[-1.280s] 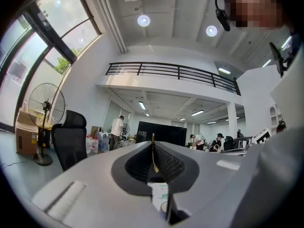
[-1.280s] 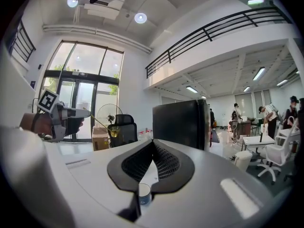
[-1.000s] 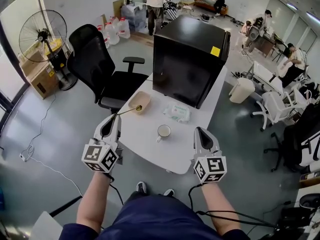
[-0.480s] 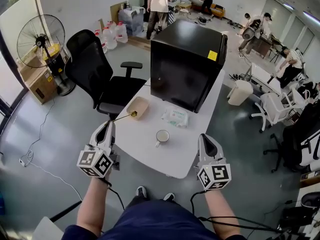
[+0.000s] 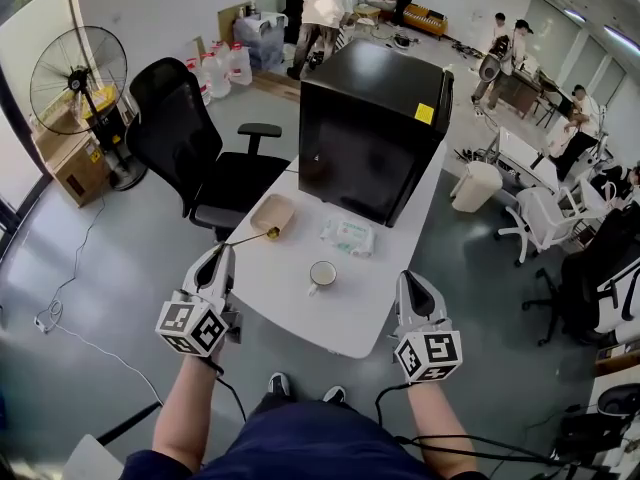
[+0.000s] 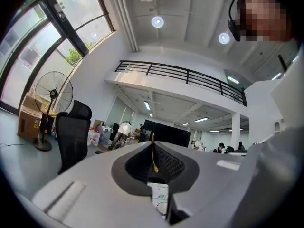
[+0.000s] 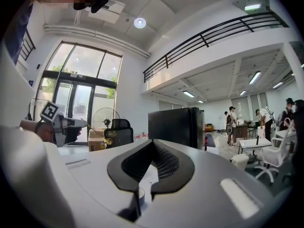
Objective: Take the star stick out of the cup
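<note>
My left gripper (image 5: 223,254) hangs off the white table's (image 5: 350,303) near-left edge, shut on the thin star stick (image 5: 250,238). The stick's gold star end points toward a tan bowl. In the left gripper view the stick (image 6: 153,155) stands upright between the closed jaws of that gripper (image 6: 153,144). The white cup (image 5: 323,274) stands on the table between the two grippers, with nothing in it. My right gripper (image 5: 408,280) hovers at the table's near-right edge, shut and holding nothing. In the right gripper view the cup (image 7: 141,194) shows just below the jaws.
A big black cabinet (image 5: 370,123) fills the far end of the table. A tan bowl (image 5: 272,213) and a pack of wipes (image 5: 348,235) lie in front of it. A black office chair (image 5: 190,138) stands to the left, with a fan (image 5: 75,73) beyond it. People stand in the background.
Both grippers have drawn back a little toward the table's near edge. The left one still carries the stick, whose star end has moved off the bowl.
</note>
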Tool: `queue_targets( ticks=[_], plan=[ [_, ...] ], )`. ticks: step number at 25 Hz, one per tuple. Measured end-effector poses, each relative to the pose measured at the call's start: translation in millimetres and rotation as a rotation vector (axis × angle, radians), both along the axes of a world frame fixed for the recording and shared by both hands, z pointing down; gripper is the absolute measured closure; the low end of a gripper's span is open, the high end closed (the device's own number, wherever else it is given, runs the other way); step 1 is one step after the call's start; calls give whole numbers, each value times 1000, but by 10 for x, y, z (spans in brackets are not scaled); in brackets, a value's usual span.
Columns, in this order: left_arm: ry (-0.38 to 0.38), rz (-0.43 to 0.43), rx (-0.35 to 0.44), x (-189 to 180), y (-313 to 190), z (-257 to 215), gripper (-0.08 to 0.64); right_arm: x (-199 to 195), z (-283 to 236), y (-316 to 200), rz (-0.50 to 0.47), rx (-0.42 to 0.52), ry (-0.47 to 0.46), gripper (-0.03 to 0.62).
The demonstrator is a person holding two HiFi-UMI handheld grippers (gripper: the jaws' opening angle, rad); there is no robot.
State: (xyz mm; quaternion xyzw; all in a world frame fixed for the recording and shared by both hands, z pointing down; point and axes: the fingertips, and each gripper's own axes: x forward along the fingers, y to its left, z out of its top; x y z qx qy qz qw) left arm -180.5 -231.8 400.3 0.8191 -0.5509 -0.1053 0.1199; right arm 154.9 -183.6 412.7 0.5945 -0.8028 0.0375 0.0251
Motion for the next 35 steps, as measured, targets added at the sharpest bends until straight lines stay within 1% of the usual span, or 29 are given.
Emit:
queue_targets(
  ticks=[16,35],
  plan=[
    [34,12,11,-42,-17,10,551,-58,52,-51,1,-13,-9,586],
    [22,27,7,22,-97,22,551,-9,97,-118,9,-20,-34,586]
  ],
)
